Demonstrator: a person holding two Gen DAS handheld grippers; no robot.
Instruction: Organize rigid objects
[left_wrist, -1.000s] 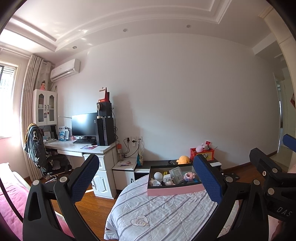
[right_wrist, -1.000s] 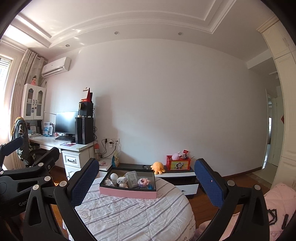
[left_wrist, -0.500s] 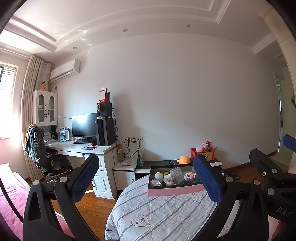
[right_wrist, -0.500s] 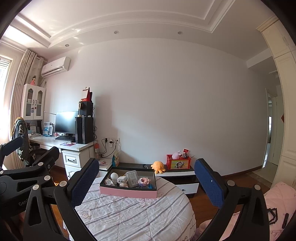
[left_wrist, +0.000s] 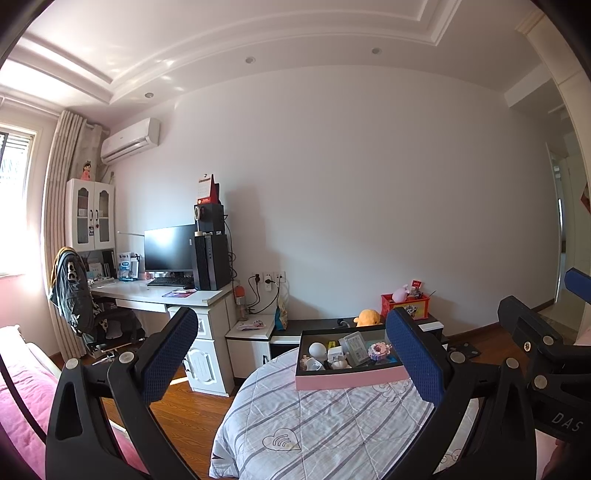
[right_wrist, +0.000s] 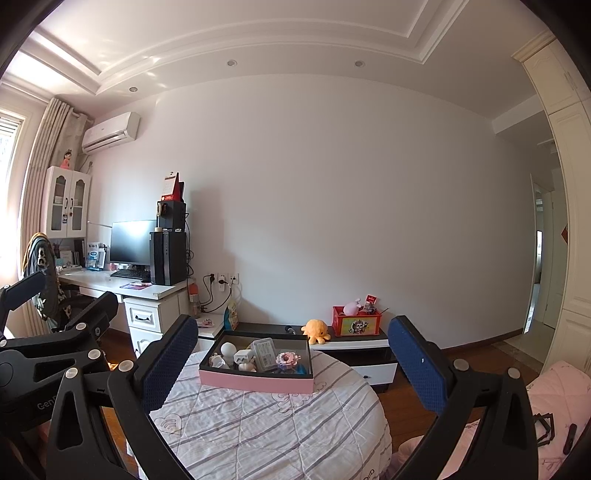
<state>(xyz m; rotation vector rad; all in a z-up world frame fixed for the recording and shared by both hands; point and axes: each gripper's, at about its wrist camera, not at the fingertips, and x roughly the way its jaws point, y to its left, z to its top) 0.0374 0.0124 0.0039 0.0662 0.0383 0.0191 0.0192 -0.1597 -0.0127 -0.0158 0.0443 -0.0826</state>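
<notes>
A pink box (left_wrist: 347, 378) (right_wrist: 255, 382) with a black inside stands at the far side of a round table with a striped quilted cover (left_wrist: 325, 432) (right_wrist: 266, 428). In it lie a white ball (right_wrist: 228, 349), a white plug (right_wrist: 244, 357), a clear case (right_wrist: 265, 353), a pink block flower (right_wrist: 287, 359) and other small items. My left gripper (left_wrist: 291, 363) is open and empty, held above the table's near side. My right gripper (right_wrist: 291, 363) is open and empty too, well short of the box. Each gripper shows at the edge of the other's view.
A white desk (right_wrist: 125, 290) with monitor, computer tower and chair stands at the left wall. A low dark cabinet (right_wrist: 351, 341) behind the table carries an orange plush octopus (right_wrist: 316, 330) and a red toy box (right_wrist: 356, 325). Pink bedding (left_wrist: 22, 406) lies at the left and at the right.
Both views have shifted very slightly; the box sits almost where it was. Both grippers stay open and empty.
</notes>
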